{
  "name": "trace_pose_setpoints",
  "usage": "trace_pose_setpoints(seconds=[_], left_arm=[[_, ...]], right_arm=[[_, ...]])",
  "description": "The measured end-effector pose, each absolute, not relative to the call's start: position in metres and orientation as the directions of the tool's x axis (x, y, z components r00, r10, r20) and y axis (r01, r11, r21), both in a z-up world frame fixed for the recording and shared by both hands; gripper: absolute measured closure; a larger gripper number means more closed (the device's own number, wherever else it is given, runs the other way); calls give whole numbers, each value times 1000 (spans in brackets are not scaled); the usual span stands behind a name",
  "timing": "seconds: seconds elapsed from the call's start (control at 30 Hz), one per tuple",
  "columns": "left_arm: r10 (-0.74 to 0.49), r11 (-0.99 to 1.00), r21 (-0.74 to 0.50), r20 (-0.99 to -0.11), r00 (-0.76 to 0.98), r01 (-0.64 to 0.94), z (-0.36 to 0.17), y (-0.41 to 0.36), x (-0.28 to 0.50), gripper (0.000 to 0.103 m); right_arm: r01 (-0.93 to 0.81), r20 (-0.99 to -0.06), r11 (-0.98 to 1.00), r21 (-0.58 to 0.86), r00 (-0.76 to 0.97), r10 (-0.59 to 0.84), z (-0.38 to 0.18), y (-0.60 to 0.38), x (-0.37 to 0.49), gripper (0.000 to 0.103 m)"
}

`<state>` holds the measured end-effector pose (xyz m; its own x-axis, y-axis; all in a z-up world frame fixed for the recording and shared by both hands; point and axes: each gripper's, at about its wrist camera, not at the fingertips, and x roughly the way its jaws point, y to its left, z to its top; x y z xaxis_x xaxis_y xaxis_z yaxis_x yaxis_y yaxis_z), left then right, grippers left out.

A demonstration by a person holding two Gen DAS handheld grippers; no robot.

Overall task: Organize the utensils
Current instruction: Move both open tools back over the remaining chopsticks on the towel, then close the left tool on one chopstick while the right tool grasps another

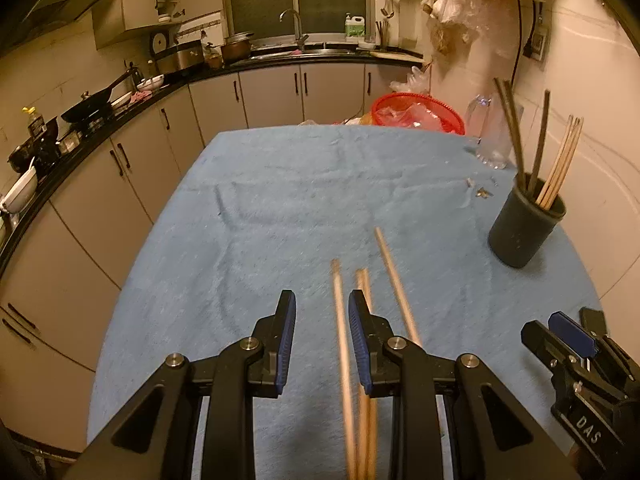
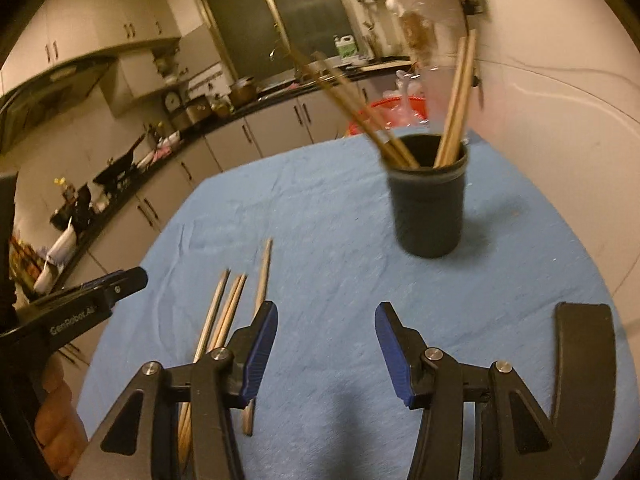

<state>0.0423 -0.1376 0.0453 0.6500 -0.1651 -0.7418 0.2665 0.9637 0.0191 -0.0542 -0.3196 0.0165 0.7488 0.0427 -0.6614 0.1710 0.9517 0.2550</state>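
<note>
Several wooden chopsticks (image 1: 394,280) lie side by side on the blue cloth (image 1: 280,220), blurred in the left wrist view. My left gripper (image 1: 322,300) hovers over them, open by a narrow gap; one chopstick (image 1: 339,320) shows through the gap, lying below on the cloth. My right gripper (image 2: 327,312) stands open and empty just right of the chopsticks (image 2: 262,276). A dark round holder (image 2: 430,204) stands beyond it with wooden and dark chopsticks upright inside. The holder (image 1: 524,228) sits at the cloth's right side. Each view also catches the other gripper: right (image 1: 582,322), left (image 2: 128,278).
A red basket (image 1: 416,112) and a clear plastic bottle (image 1: 486,128) stand at the table's far edge. Small scraps (image 1: 482,192) lie near the holder. A kitchen counter with pans (image 1: 92,108) runs along the left. A wall closes the right side. A hand (image 2: 60,420) holds the left gripper.
</note>
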Motion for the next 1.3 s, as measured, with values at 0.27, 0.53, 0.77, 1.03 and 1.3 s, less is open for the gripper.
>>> trace_pose_setpoints(seconds=[0.27, 0.53, 0.77, 1.03, 1.3], left_arm=[[-161, 965, 11, -764, 625, 263, 30, -122, 40, 75], [-169, 966, -14, -795, 583, 260, 19, -110, 46, 75], [-210, 965, -107, -859, 467, 238, 1, -95, 65, 75], [-313, 930, -226, -899, 306, 288, -14, -114, 97, 75], [-314, 933, -254, -921, 232, 254, -26, -147, 148, 76]], right_arm=[[144, -682, 962, 232, 729, 56, 11, -301, -48, 49], [145, -691, 962, 232, 721, 58, 10, -295, -46, 49], [140, -690, 958, 250, 720, 75, 9, -296, -47, 49], [142, -698, 950, 276, 709, 97, 5, -301, -47, 49], [154, -692, 944, 292, 715, 98, 6, -310, -51, 49]])
